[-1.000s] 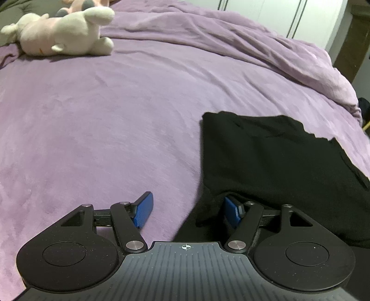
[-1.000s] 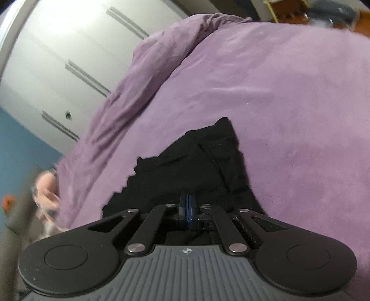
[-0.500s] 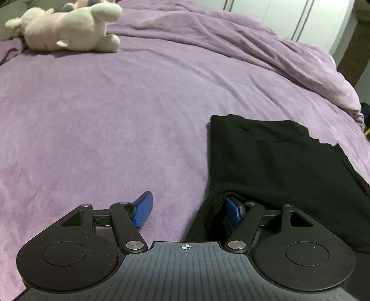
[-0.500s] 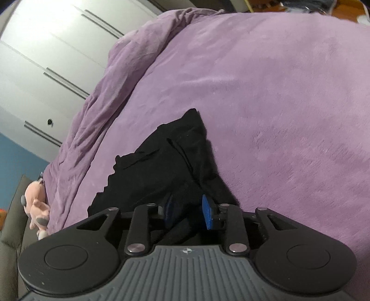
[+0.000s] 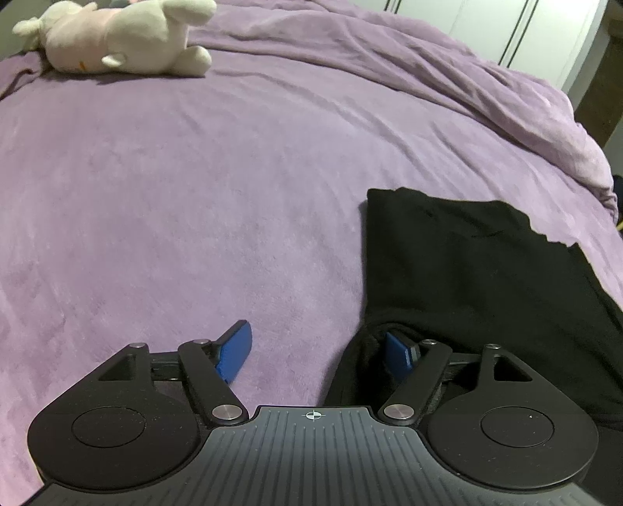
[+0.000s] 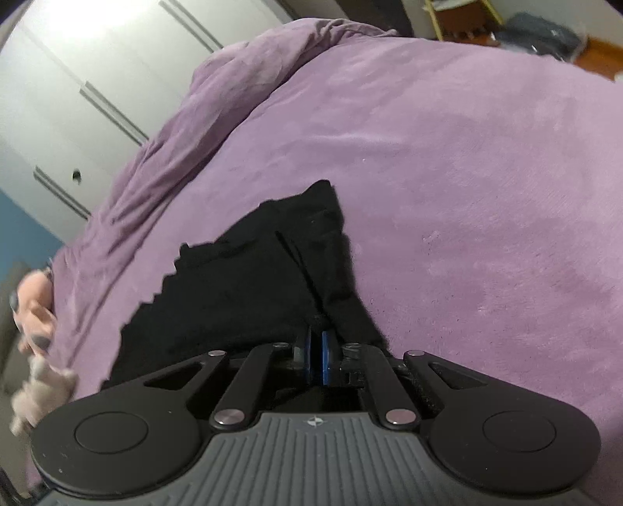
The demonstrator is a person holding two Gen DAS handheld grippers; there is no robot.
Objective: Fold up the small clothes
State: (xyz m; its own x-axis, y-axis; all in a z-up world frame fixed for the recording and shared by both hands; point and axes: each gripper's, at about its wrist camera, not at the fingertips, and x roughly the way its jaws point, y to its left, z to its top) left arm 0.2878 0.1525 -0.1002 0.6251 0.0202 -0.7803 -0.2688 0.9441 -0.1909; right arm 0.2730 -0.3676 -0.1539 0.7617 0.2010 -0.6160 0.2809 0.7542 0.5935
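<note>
Near edge first: I have both tools at the near end of the black garment [image 5: 479, 272], which lies flat on the purple bed cover [image 5: 175, 194] with its long axis running away from me, near to far. In the left wrist view the garment sits right of centre, so the left tool [image 5: 317, 350] straddles its near left corner: the right pad is tucked into the cloth fold, the left pad [image 5: 233, 352] is over bare cover. Its jaws are wide and opening, nothing pinched, so no grip there.

The right tool [image 6: 317, 358] is closed tight, blue pads together, with the garment's near edge bunched at the tips; I judge it pinches that edge, though the dark cloth hides the contact. Right is the hand with the hold, so the fold turns on the left one catching its corner.

Farther off: the garment's jagged far hem, then a plush toy [image 5: 120, 37] well apart at far left.
</note>
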